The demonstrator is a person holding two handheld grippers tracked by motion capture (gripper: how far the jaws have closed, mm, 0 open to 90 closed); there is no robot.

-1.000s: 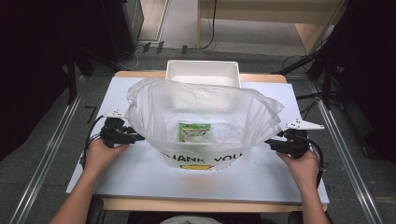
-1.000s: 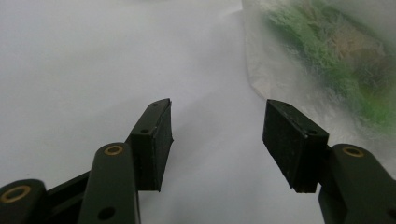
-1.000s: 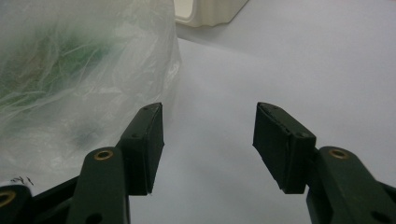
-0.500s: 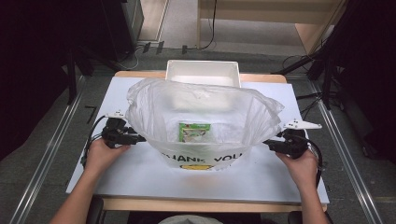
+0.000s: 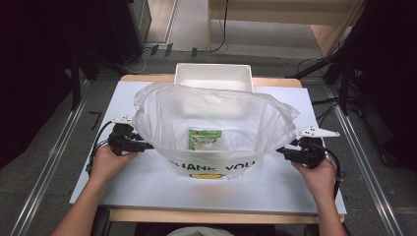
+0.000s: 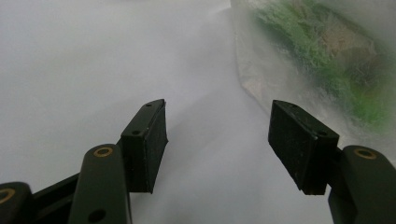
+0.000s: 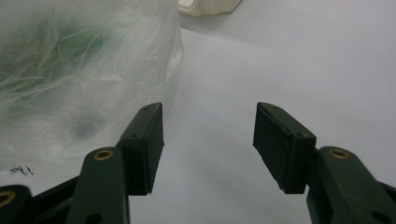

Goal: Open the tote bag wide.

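A translucent white plastic bag (image 5: 162, 110) printed THANK YOU stands open in the middle of the white table (image 5: 295, 184). A green packet (image 5: 205, 139) lies flat inside it. My left gripper (image 5: 149, 146) is at the bag's left side, open and holding nothing. In the left gripper view, the gripper (image 6: 217, 126) has bare table between its jaws, with the bag (image 6: 261, 70) and the packet (image 6: 327, 56) to the right. My right gripper (image 5: 281, 151) is at the bag's right side. It (image 7: 208, 126) is also open, and the bag (image 7: 70, 70) lies just left of it.
A white rectangular bin (image 5: 214, 76) stands at the table's far edge behind the bag, and its corner (image 7: 205, 5) shows in the right gripper view. Bare table runs along the front and both sides. Metal floor rails flank the table.
The right gripper has crept slightly left toward the bag. The left hand, the bag and the packet look the same.
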